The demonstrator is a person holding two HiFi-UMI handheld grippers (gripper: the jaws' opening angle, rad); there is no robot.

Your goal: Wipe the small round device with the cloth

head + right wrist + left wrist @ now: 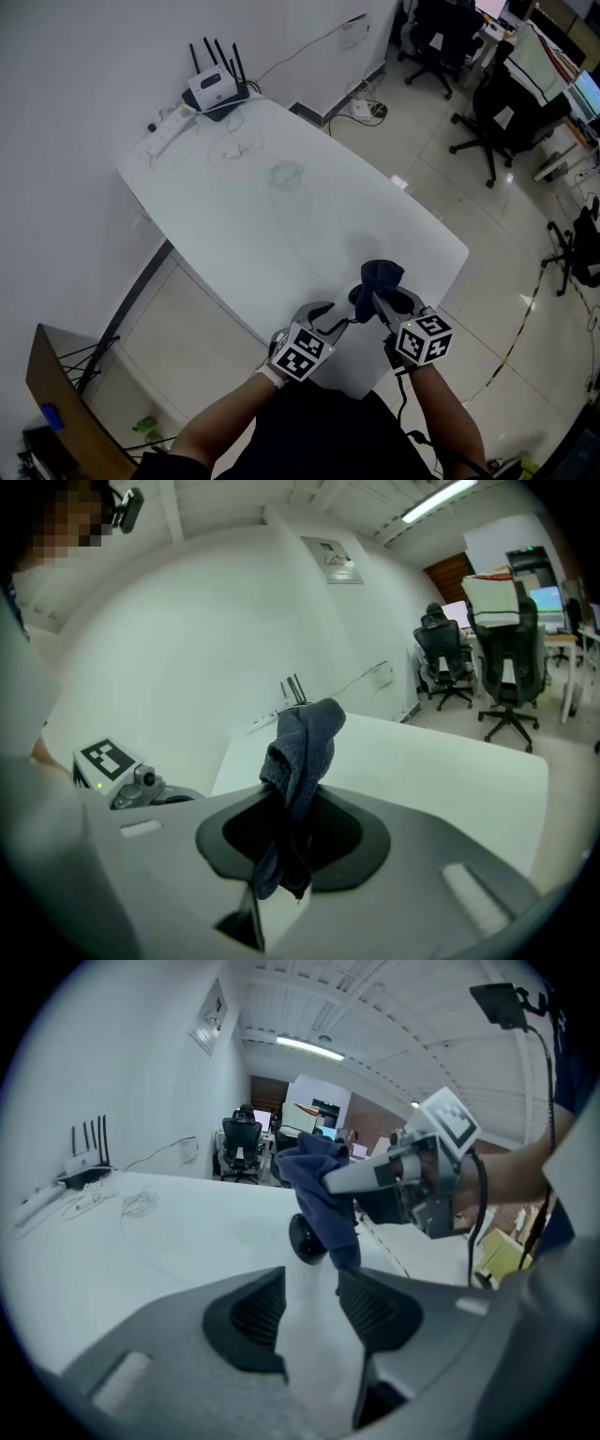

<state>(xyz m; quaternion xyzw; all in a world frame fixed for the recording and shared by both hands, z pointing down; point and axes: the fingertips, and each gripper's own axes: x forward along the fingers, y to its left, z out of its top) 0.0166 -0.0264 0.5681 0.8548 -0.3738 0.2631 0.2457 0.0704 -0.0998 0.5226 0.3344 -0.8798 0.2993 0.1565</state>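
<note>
My right gripper is shut on a dark blue cloth, which stands bunched up from between its jaws. In the left gripper view the cloth hangs down in front of a small black round device on the white table. The cloth covers the device's right side. My left gripper is open just short of the device, with only bare table showing between its pads. Both grippers are close together at the table's near edge. In the head view my left gripper sits left of the cloth, and I cannot make out the device there.
A white router with black antennas, a power strip and loose white cables lie at the table's far end by the wall. Black office chairs stand beyond on the tiled floor. A wooden board leans at lower left.
</note>
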